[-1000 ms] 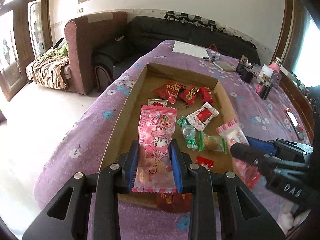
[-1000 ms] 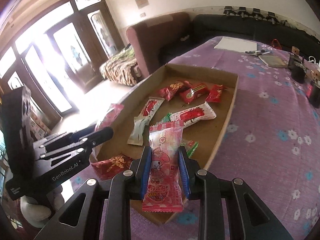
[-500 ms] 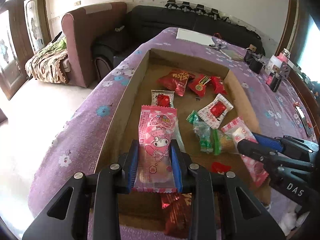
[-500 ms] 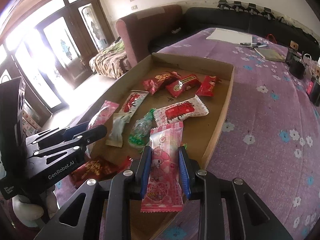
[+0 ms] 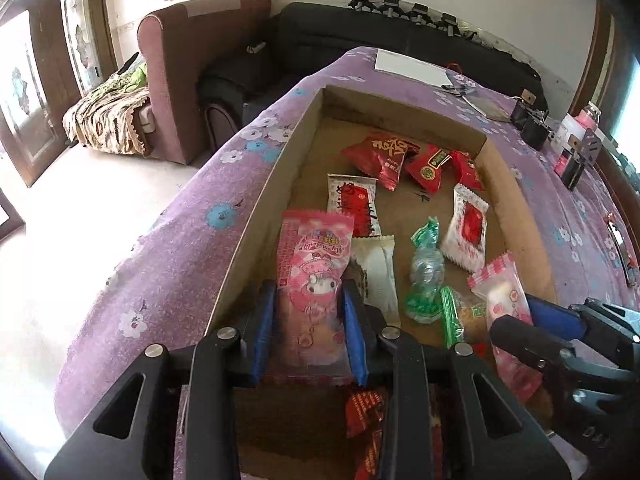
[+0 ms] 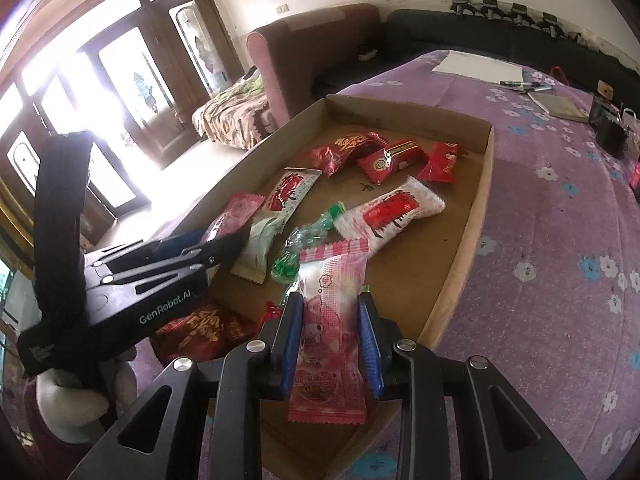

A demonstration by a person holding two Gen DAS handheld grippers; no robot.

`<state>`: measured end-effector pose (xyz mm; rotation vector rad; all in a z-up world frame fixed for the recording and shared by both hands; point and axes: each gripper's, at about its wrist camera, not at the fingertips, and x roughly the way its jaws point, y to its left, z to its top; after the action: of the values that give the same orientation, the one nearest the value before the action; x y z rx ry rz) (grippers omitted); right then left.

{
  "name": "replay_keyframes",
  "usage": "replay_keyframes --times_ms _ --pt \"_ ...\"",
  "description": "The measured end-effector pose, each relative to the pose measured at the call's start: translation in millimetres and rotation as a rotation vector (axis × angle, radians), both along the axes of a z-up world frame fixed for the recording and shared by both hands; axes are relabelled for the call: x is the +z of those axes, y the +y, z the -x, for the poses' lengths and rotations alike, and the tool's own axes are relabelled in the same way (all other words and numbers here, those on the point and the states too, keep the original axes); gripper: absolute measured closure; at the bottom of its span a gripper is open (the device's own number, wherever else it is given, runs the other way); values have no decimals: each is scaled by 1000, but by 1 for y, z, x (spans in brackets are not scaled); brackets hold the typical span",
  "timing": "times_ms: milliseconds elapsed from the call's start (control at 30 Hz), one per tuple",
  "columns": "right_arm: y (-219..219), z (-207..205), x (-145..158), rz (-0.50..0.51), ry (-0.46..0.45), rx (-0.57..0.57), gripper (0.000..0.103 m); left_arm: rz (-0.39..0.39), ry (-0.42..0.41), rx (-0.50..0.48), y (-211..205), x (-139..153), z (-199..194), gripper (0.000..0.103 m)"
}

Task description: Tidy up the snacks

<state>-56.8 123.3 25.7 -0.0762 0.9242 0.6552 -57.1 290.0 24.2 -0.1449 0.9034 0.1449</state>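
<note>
I've got a pink cartoon-print snack packet pinched in my left tool and its twin packet in my right tool, both over the shallow cardboard tray; next, I'd set them down together.

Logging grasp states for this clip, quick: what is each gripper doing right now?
Left gripper: closed on a pink snack packet.
Right gripper: closed on another pink snack packet.
</note>
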Motion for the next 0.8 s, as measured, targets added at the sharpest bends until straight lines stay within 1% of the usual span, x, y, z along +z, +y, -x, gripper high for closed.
replay_keyframes --times_ms 67,100,167,200,233,300,367,433,500,600,667,700,733,800 --pt "-2 -2 -1 -1 -8 -18 70 17 3 0 0 1 1 73" --pt "-4 -3 -1 -10 -5 -21 69 20 -4 0 0 3 3 72" --pt "-10 -4 1 -36 -3 -33 68 9 -24 5 -1 8 8 59" --pt "-13 -4 3 -53 -6 -39 65 2 -40 15 -1 12 11 49" --pt "-16 -3 6 -68 -12 -43 60 0 -57 20 -1 16 14 46" --pt "-21 1 12 -86 -33 -54 54 -22 -103 49 -2 27 22 46" --pt "-27 7 16 -94 -57 -70 53 -36 -144 70 -4 36 30 40" --pt "-34 13 20 -99 -76 -86 53 -63 -202 99 -8 47 40 28" --pt "-42 19 23 -106 -88 -107 52 -85 -248 112 -12 56 47 27" --pt "-54 27 25 -104 -109 -141 46 -121 -328 131 -20 70 62 27" --pt "-62 33 25 -98 -123 -161 45 -147 -369 154 -24 77 70 23" --pt "-65 35 24 -101 -123 -165 45 -160 -391 166 -26 81 74 19" --pt "-68 37 24 -105 -121 -168 45 -180 -428 184 -29 86 81 19" --pt "-74 43 22 -114 -119 -173 45 -210 -464 204 -32 92 88 18"
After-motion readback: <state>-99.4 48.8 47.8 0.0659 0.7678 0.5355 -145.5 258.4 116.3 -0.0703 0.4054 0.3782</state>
